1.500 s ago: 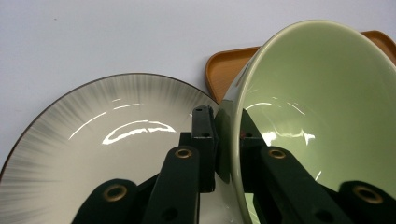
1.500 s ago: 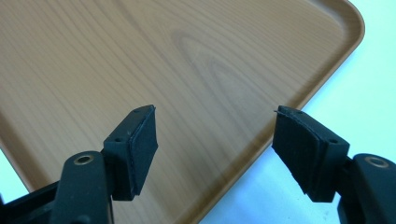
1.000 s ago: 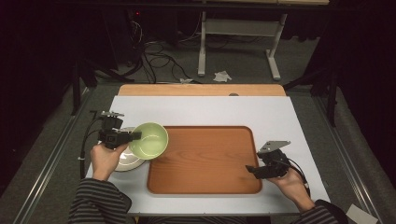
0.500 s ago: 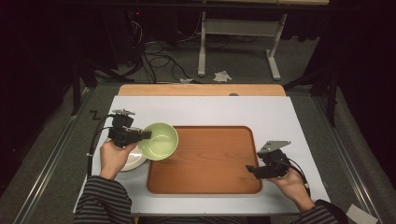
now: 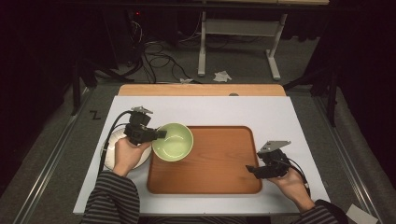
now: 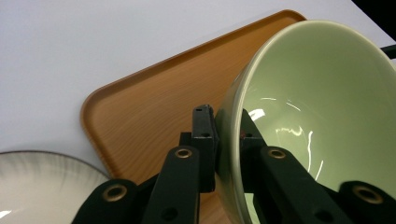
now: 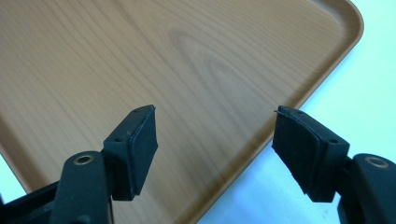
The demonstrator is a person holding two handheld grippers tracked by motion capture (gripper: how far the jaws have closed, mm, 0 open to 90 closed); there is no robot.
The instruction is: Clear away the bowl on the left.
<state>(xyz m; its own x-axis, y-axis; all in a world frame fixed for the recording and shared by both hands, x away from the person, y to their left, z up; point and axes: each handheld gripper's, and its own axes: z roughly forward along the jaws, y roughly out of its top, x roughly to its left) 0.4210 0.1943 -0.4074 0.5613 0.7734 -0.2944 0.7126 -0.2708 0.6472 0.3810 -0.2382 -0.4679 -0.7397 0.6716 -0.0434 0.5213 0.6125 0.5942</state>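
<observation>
While the left gripper (image 5: 159, 134) pinches the bowl (image 5: 173, 141) by its near-left rim, one jaw inside the wall and one outside, the bowl hangs tilted over the tray's (image 5: 219, 163) left edge, partly past it, with the plate (image 5: 112, 149) just left of the tray on the table (image 5: 289, 116). The right gripper (image 5: 251, 169) rests spread and empty at the tray's right edge, well apart from the bowl, so the left hand is the one placed to act. Likely next move turns on this: open tray surface lies right of the bowl, away from the pinching jaws.
</observation>
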